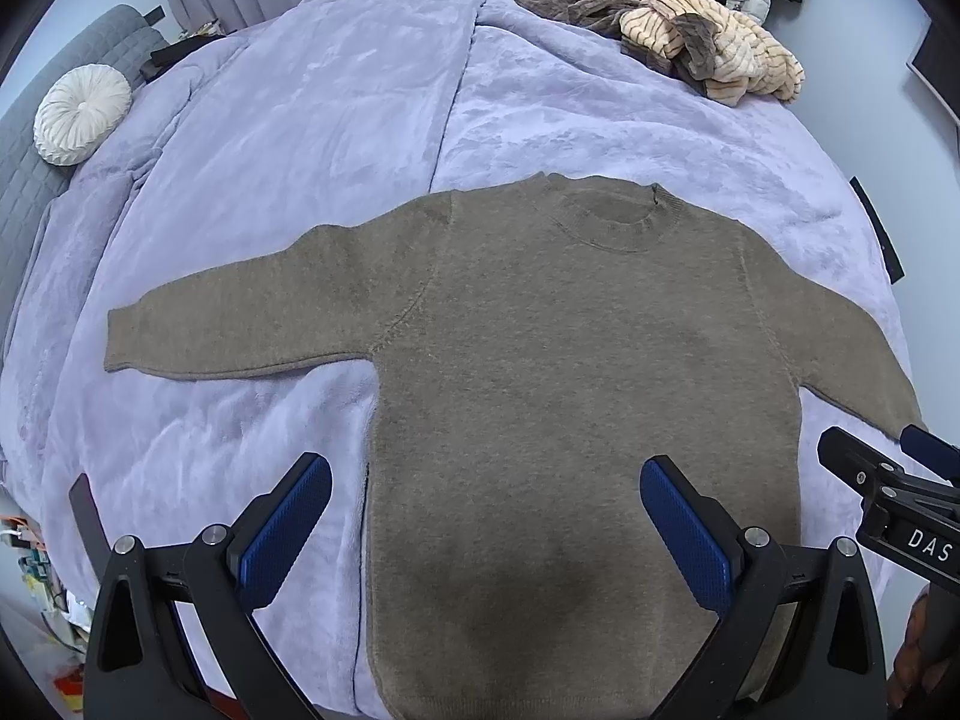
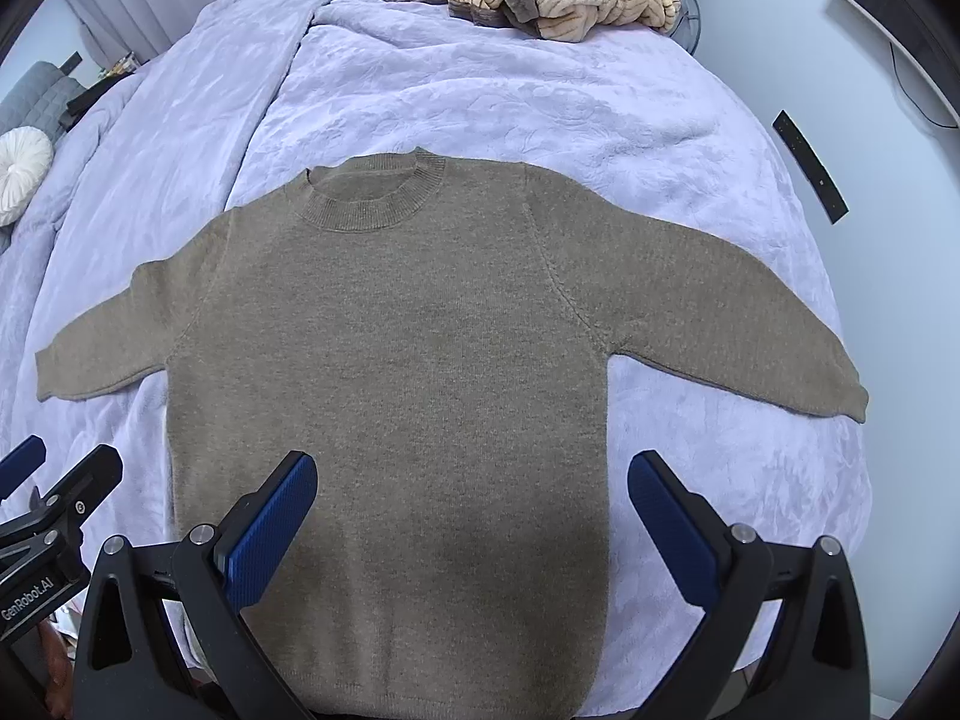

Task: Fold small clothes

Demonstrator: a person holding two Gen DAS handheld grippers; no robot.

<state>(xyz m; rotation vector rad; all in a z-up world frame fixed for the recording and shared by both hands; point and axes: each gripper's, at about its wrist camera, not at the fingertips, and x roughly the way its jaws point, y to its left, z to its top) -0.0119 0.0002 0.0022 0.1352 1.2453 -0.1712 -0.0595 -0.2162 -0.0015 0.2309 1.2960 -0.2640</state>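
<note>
Both tools held wide, empty: left tool [image 1: 486, 516], right tool [image 2: 471, 510]. Sweater [image 1: 540, 360] flat on bed [image 1: 300, 120]. Risk: blanket [image 2: 720, 180] pinched with knit; single layer lifted, fold skewed.

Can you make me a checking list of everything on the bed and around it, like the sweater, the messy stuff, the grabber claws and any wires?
Surface: lavender plush blanket covers the bed, slightly rumpled.
Job's things: brown knit sweater lies flat, both sleeves spread out, collar at the far end, not yet folded.
Clutter: pile of striped and brown fuzzy clothes at the far end of the bed; black remote-like bar near the right edge.
Grippers: left gripper open above the sweater's lower left part, holding nothing; right gripper open above the lower right part, holding nothing.
Cables: thin dark cable on the right wall.
Surroundings: round white cushion on a grey quilted headboard or sofa; curtains behind.
</note>
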